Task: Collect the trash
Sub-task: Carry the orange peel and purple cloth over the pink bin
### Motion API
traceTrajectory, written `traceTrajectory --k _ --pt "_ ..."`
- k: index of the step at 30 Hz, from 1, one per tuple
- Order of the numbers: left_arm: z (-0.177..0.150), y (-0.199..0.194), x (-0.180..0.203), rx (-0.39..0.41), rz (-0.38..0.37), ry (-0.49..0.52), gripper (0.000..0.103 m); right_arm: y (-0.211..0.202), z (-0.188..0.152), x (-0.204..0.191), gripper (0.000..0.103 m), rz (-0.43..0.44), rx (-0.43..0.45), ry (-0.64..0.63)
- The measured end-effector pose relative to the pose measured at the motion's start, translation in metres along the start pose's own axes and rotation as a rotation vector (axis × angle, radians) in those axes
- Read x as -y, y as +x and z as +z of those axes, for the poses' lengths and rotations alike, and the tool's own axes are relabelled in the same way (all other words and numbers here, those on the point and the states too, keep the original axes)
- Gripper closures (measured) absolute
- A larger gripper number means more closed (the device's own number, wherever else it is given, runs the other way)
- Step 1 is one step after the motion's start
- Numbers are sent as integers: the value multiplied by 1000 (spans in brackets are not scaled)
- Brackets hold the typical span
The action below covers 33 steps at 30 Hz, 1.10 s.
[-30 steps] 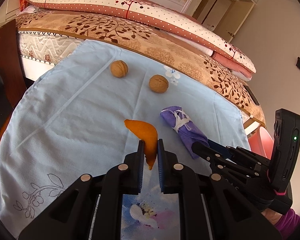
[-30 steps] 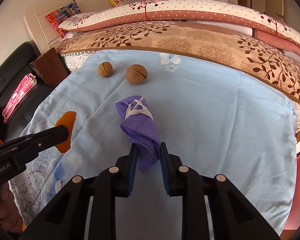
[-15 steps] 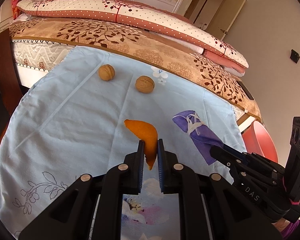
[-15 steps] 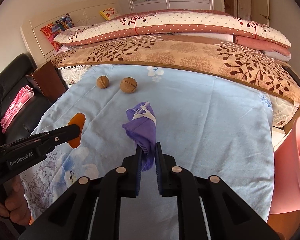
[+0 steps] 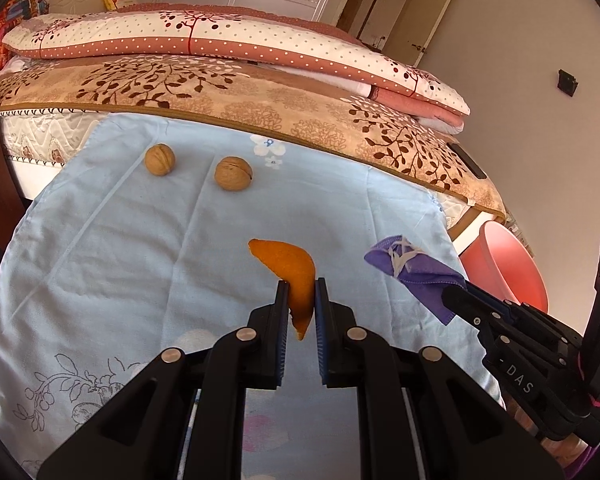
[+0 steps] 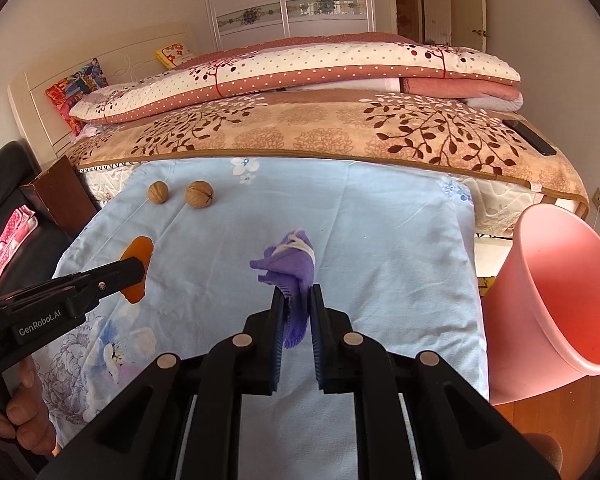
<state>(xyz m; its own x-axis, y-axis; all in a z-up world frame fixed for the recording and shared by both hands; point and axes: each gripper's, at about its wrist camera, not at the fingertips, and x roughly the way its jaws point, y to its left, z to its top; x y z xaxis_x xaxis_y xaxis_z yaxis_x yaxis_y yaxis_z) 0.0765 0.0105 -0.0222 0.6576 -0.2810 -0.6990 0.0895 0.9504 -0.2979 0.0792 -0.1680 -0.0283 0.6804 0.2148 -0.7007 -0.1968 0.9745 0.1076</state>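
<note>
Both tongs loaded, lifted off the cloth (image 5: 100, 264). L gripper (image 5: 301, 300) pinches orange peel (image 5: 294, 276); R gripper (image 6: 296, 304) pinches purple mask (image 6: 290, 276). Bin (image 6: 548, 292) sits far right off the table edge, nearer R, mouth tilted toward it. R view shows its opening; L view only the rim. 2 walnuts (image 5: 233, 173) left, far side.

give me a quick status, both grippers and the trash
Left gripper shut on orange peel. Right gripper shut on purple mask. Pink bin at right, path open. Two walnuts untouched.
</note>
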Motion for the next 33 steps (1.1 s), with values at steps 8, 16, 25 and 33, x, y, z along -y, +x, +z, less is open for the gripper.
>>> traceTrajectory --k 8,16,25,33 --pt "9 7 41 9 -56 90 91 -26 -3 33 92 -41 47 78" --pt "18 14 87 25 -134 166 91 -50 -7 67 92 -95 92 151" --pt "27 19 130 47 -202 233 91 -77 -8 105 93 -126 151 233" --pt "28 23 156 42 -239 272 91 -97 -5 135 93 -162 207 291"
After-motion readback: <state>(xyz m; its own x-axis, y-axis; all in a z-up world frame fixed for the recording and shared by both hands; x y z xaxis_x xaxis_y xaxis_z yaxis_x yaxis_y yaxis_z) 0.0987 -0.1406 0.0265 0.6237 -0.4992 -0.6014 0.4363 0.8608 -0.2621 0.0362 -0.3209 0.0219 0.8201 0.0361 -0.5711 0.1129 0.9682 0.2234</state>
